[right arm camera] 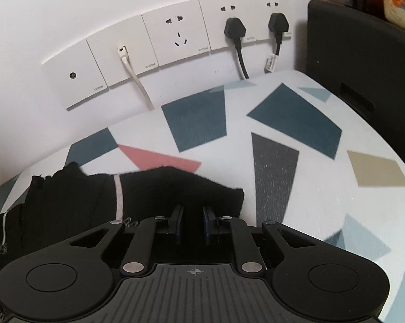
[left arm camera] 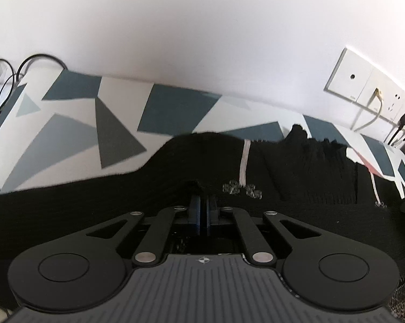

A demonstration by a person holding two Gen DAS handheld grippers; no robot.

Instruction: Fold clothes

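your left gripper (left arm camera: 203,202) has its jaws clenched on a tuft of the black knit garment (left arm camera: 94,210), which lies spread on the patterned surface (left arm camera: 67,134) below the wall sockets (right arm camera: 175,37). your right gripper (right arm camera: 193,215) has its jaws slightly parted with the garment's edge between them; whether they pinch it, you cannot tell.

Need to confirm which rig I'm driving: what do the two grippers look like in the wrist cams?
Both look alike. The left gripper and right gripper have matte black linkage arms with silver pivot pins, two round black discs at the base, a grey ribbed plate bearing a small crosshair mark, and blue pads on black fingers. No cables or sleeves show.
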